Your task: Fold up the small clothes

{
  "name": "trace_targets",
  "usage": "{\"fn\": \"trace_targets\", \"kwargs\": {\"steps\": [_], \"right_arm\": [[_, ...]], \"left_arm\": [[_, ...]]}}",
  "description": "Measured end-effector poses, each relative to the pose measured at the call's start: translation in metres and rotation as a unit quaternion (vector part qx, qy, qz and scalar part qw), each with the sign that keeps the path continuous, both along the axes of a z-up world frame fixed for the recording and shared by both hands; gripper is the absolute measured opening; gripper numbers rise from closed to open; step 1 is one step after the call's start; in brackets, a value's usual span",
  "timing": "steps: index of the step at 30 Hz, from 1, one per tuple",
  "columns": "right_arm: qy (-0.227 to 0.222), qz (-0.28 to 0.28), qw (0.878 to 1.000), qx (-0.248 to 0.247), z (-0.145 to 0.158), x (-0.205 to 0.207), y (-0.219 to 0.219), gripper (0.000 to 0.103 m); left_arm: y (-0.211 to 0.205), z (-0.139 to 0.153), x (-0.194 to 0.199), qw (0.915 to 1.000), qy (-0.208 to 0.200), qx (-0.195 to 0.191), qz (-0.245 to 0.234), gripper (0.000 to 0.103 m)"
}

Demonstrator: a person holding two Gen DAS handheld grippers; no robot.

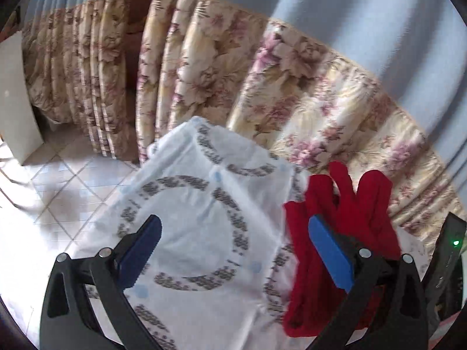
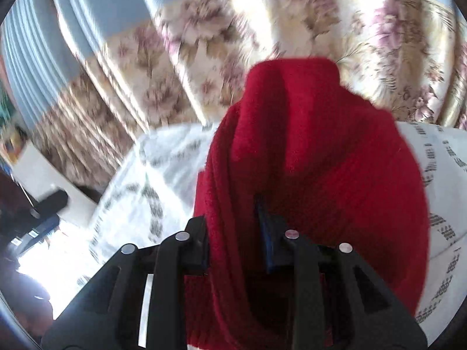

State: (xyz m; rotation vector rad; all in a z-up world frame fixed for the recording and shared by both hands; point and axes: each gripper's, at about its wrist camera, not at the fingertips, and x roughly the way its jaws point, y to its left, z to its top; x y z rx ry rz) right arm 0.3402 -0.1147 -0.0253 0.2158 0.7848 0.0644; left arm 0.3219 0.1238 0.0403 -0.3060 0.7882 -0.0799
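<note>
Red knitwear (image 2: 315, 151) bunching between the right gripper (image 2: 233, 221) fingers, jaws clenched on a thick fold of it, fabric draping up and over the blue pads (image 2: 264, 233) and filling most of the right wrist view. Lying, the rest of the garment, on the white patterned cloth (image 1: 186, 204) that covers the work surface, toward its right side in the left wrist view, where the same red piece (image 1: 344, 218) is showing two or three narrow lobes pointing away (sleeves or legs, hard to tell which). Hovering above that cloth, the left gripper (image 1: 236, 248), jaws spread wide and holding nothing, one blue pad over the white print and the other over the edge of the red garment. Hanging behind everything, a floral and blue curtain (image 1: 262, 67); showing at the left, a tiled floor (image 1: 73, 183).

Judging from this: a fold probably under way, one end of the garment being lifted by the right side while the left waits released. Calling next, most likely, for bringing the left down to pin or pinch the free edge, then carrying the held part across and laying it flat without dragging the white cloth along.
</note>
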Motion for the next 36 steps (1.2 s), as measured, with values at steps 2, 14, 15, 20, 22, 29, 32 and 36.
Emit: {"fn": "trace_targets", "kwargs": {"steps": [2, 14, 15, 20, 22, 29, 32, 36], "right_arm": [[-0.007, 0.003, 1.000, -0.002, 0.004, -0.004, -0.001, 0.046], [-0.141, -0.075, 0.987, -0.019, 0.098, -0.107, -0.150, 0.096], [-0.135, -0.081, 0.987, -0.026, 0.094, -0.110, -0.161, 0.096], [-0.109, -0.085, 0.990, -0.024, 0.067, -0.116, -0.189, 0.097], [-0.102, -0.087, 0.991, -0.026, 0.060, -0.112, -0.187, 0.098], [-0.096, -0.063, 0.993, -0.010, 0.057, -0.107, -0.182, 0.099], [-0.091, -0.057, 0.994, -0.011, 0.053, -0.107, -0.178, 0.099], [-0.089, -0.052, 0.995, -0.009, 0.053, -0.106, -0.174, 0.099]], "left_arm": [[0.000, -0.002, 0.000, 1.0000, 0.005, 0.000, -0.002, 0.101], [-0.110, 0.032, -0.014, 0.9900, -0.022, 0.043, -0.133, 0.101], [-0.122, 0.029, -0.013, 0.9882, -0.018, 0.053, -0.142, 0.101], [-0.185, 0.002, -0.009, 0.9758, 0.019, 0.125, -0.178, 0.101], [-0.196, -0.005, -0.013, 0.9725, 0.018, 0.132, -0.191, 0.101], [-0.203, -0.022, -0.012, 0.9680, 0.042, 0.142, -0.203, 0.059], [-0.189, -0.027, -0.008, 0.9705, 0.061, 0.114, -0.204, 0.024], [-0.175, -0.022, -0.013, 0.9706, 0.051, 0.113, -0.206, 0.016]]}}
